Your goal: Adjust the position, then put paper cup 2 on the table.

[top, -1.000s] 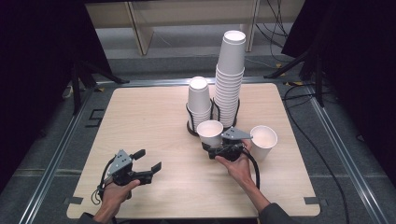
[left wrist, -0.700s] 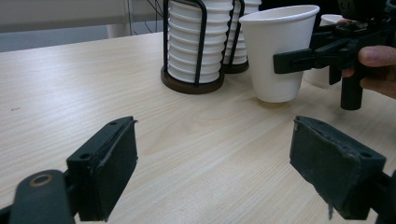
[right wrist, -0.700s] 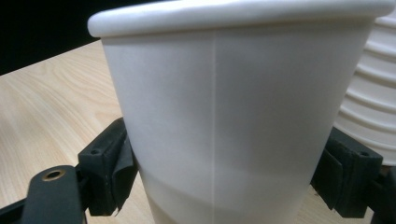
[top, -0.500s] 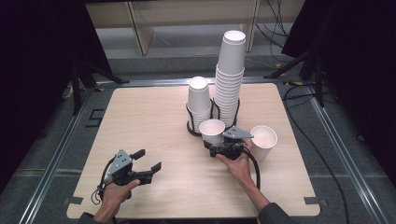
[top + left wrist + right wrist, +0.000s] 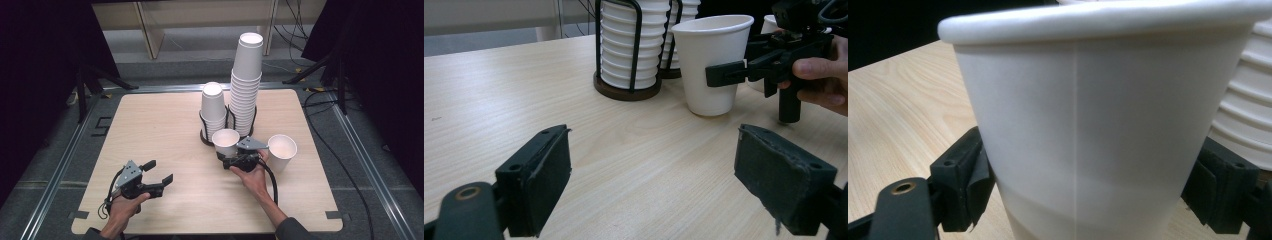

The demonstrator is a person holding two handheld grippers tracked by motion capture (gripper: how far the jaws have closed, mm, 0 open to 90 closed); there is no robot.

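A white paper cup (image 5: 225, 139) stands upright on the wooden table (image 5: 150, 120), just in front of two wire holders of stacked cups. My right gripper (image 5: 223, 155) reaches it from the near side, a pad on each side of its wall. In the right gripper view the cup (image 5: 1088, 100) sits between both pads, and the right gripper (image 5: 1088, 195) is shut on it. My left gripper (image 5: 161, 171) rests near the front left of the table. The left gripper (image 5: 654, 170) is open with bare table between its pads, facing the cup (image 5: 711, 65) and the right gripper (image 5: 724, 75).
A short stack of cups (image 5: 212, 107) and a tall stack (image 5: 246, 85) stand in black wire holders at the table's middle back. Another loose cup (image 5: 281, 150) stands to the right of the right hand. Cables trail along the floor on the right.
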